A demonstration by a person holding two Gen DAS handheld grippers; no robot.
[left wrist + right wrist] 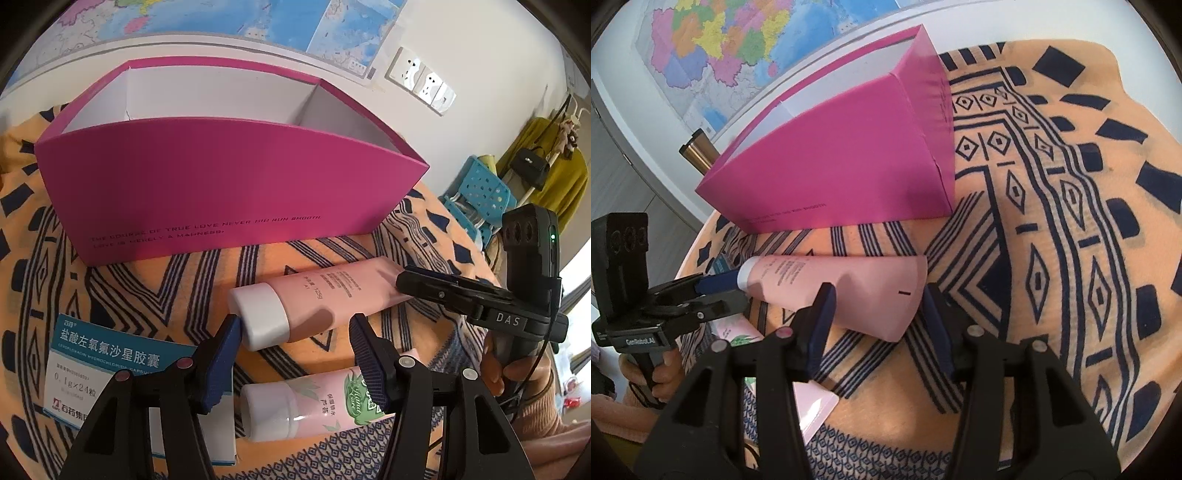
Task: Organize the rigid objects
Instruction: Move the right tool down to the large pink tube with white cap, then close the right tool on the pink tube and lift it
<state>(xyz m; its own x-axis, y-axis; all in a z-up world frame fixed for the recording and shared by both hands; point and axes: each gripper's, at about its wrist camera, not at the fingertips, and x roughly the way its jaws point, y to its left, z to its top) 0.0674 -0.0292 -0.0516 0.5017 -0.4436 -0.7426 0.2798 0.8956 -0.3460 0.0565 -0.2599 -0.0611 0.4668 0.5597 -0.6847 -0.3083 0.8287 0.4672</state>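
Observation:
A pink tube [325, 291] with a white cap lies on its side on the patterned cloth, just in front of the magenta box [221, 184]. My left gripper [295, 325] is open and straddles the cap end; its left fingertip sits at the cap's edge and the right one stands just off the tube's body. My right gripper [879, 302] is open over the tube's [849, 288] flat tail end, one finger in front of the body and casting a shadow on it, the other just past the tail. The magenta box [849, 166] is open-topped with a white inside.
A second pink tube with a green leaf label [306, 406] and a blue-and-white medicine carton [110, 369] lie on the cloth [1052, 221] below my left gripper. A brass cylinder [698, 147] stands behind the box. Behind are a wall map, sockets and a blue chair [480, 192].

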